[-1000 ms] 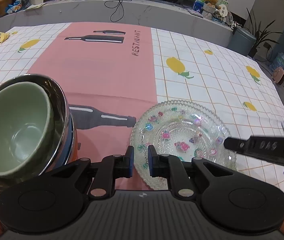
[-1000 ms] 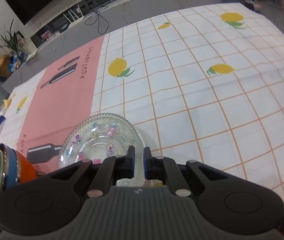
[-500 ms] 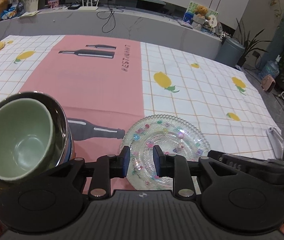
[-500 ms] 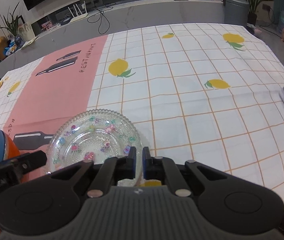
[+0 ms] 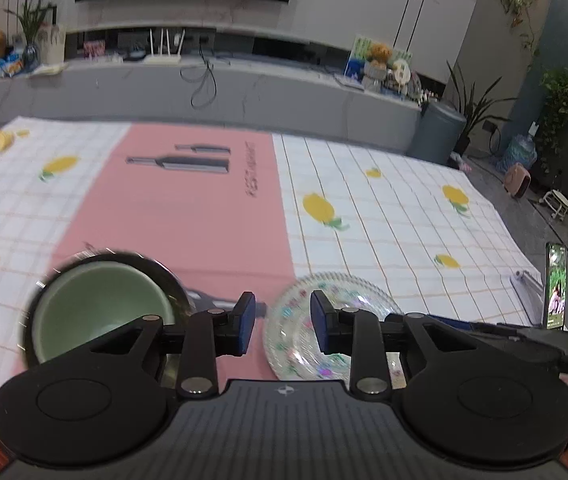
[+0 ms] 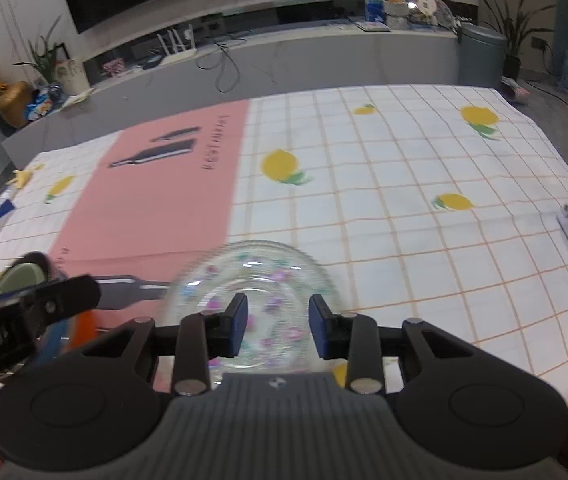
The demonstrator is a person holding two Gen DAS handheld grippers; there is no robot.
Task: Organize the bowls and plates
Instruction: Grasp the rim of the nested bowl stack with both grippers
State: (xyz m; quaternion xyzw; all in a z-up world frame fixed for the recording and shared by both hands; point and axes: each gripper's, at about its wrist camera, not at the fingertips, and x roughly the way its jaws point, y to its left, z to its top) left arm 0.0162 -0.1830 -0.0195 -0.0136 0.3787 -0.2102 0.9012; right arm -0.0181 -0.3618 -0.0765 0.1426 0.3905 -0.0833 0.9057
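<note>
Both tools off the dishes, but things are crowded near the desk edge

Left tool (image 5: 279, 322) and right tool (image 6: 277, 329) have both just been opening to a narrowish gap, nothing between the pads. The glass plate (image 6: 249, 300) lies flat on the cloth (image 6: 384, 208) at 6 o'clock in the right view; the green bowl (image 5: 95, 312) sits nested in a steel bowl (image 5: 171, 280) at 8 o'clock in the left view, near the plate. Risk, probably: the two tools are close together, so a careless swing could clip the bowl stack or shove the plate toward the near edge.
</note>
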